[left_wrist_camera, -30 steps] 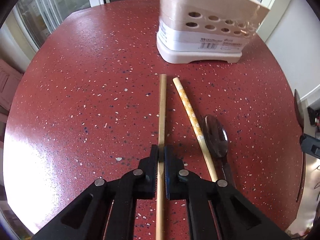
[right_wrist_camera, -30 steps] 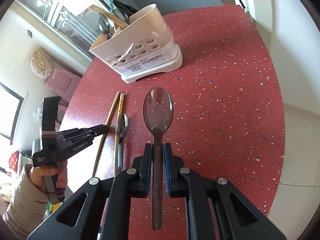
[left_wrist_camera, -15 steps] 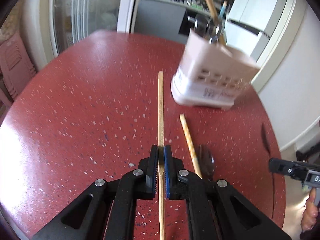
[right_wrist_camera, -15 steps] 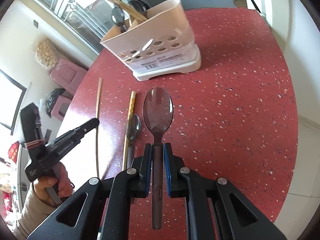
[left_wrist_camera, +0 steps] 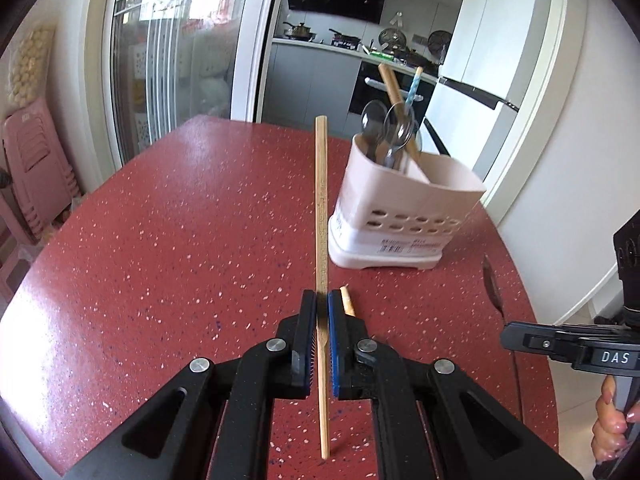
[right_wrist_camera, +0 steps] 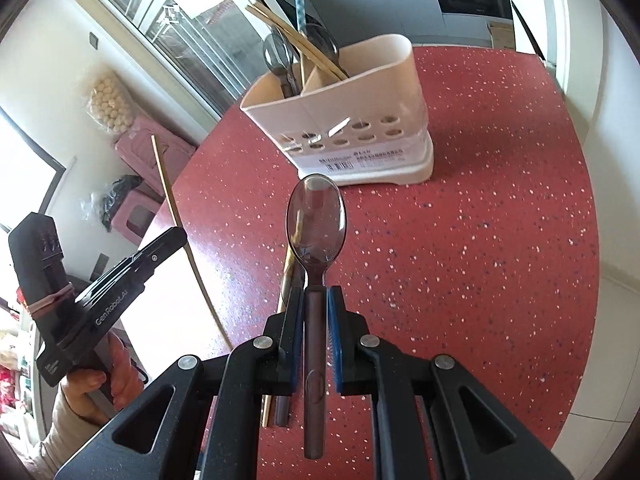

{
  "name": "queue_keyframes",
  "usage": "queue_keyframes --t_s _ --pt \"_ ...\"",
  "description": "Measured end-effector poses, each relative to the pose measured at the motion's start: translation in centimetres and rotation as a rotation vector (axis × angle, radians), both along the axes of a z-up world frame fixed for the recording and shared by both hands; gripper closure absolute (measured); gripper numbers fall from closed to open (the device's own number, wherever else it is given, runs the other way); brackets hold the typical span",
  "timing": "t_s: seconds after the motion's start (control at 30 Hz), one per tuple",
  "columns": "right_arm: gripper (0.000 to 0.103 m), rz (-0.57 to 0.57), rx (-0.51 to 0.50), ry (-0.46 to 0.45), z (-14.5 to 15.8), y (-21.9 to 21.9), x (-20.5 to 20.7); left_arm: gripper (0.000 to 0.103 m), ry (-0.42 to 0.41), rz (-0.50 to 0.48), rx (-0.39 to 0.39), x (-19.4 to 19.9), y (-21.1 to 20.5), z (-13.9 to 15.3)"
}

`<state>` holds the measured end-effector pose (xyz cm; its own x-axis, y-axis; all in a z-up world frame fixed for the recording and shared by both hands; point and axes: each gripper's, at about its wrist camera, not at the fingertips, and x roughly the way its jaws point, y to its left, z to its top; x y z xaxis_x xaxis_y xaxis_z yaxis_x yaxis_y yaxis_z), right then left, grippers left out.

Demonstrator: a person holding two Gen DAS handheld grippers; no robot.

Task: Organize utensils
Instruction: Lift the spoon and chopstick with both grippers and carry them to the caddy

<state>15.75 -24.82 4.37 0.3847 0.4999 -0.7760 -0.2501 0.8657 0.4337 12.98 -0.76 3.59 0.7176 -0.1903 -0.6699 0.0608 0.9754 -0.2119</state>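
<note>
My left gripper (left_wrist_camera: 320, 304) is shut on a plain wooden chopstick (left_wrist_camera: 321, 208), held in the air and pointing toward the far table edge, left of the beige utensil holder (left_wrist_camera: 404, 220). That holder stands on the red speckled table (left_wrist_camera: 180, 240) with spoons and chopsticks upright in it. My right gripper (right_wrist_camera: 316, 296) is shut on the handle of a dark translucent spoon (right_wrist_camera: 316, 216), bowl forward, held short of the utensil holder (right_wrist_camera: 352, 120). In the right wrist view the left gripper (right_wrist_camera: 176, 236) holds the chopstick (right_wrist_camera: 172, 208) off to the left. A patterned chopstick (left_wrist_camera: 347, 300) lies on the table.
Under my right gripper a patterned chopstick (right_wrist_camera: 286, 272) and another spoon's handle (right_wrist_camera: 282, 408) lie on the table. A white wall and fridge stand right of the table, glass doors and pink stools (left_wrist_camera: 36, 168) to its left. The person's hands hold both gripper handles.
My left gripper has lifted the plain chopstick off the table and tilted upward, bringing the room into view. My right gripper has carried the spoon closer to the holder.
</note>
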Motion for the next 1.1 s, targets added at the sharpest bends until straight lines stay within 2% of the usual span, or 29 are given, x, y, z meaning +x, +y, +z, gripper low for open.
queue_keyframes --t_s 0.57,1.1 --pt "0.090 -0.025 0.026 -0.078 3.2 -1.1 2.0 0.067 -0.108 -0.045 -0.038 0.7 -0.9 4.8" --pt "0.090 -0.058 0.034 -0.203 9.0 -2.1 5.8 0.067 -0.194 -0.074 -0.111 4.5 -0.4 13.3"
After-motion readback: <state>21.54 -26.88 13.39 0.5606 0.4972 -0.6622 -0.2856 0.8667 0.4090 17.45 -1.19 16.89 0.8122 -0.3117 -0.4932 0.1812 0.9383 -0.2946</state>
